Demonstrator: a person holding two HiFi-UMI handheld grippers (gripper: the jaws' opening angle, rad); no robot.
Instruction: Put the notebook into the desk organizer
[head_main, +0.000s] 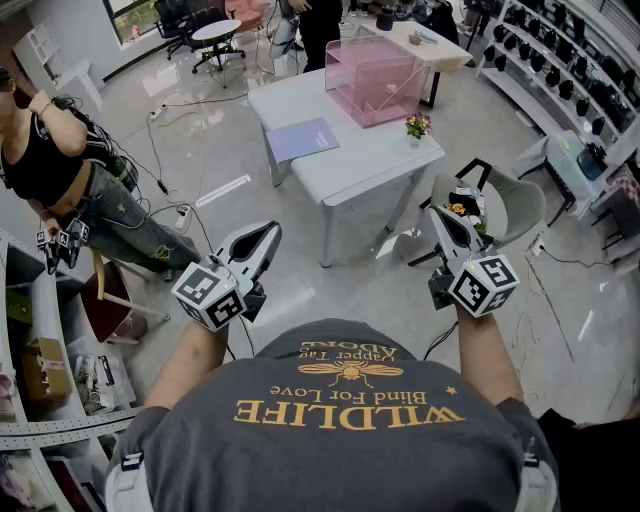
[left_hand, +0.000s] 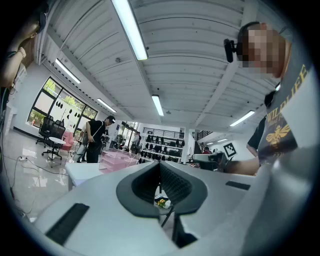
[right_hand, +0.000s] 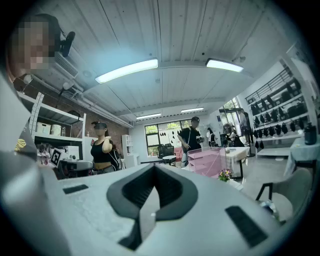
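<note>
A lavender notebook (head_main: 303, 139) lies flat on the left part of the pale table (head_main: 350, 160). At the table's far right end stands the pink see-through desk organizer (head_main: 375, 78), which also shows as the organizer (left_hand: 117, 159) in the left gripper view and the organizer (right_hand: 207, 160) in the right gripper view. My left gripper (head_main: 272, 228) and right gripper (head_main: 437, 210) hang over the floor, well short of the table. Both point toward it. Each has its jaws shut with nothing between them.
A small flower pot (head_main: 417, 125) sits at the table's near right corner. A grey chair (head_main: 505, 205) stands right of the table, close to my right gripper. Another person (head_main: 50, 160) holding grippers stands at the left by shelving (head_main: 40, 400). Cables (head_main: 190, 215) cross the floor.
</note>
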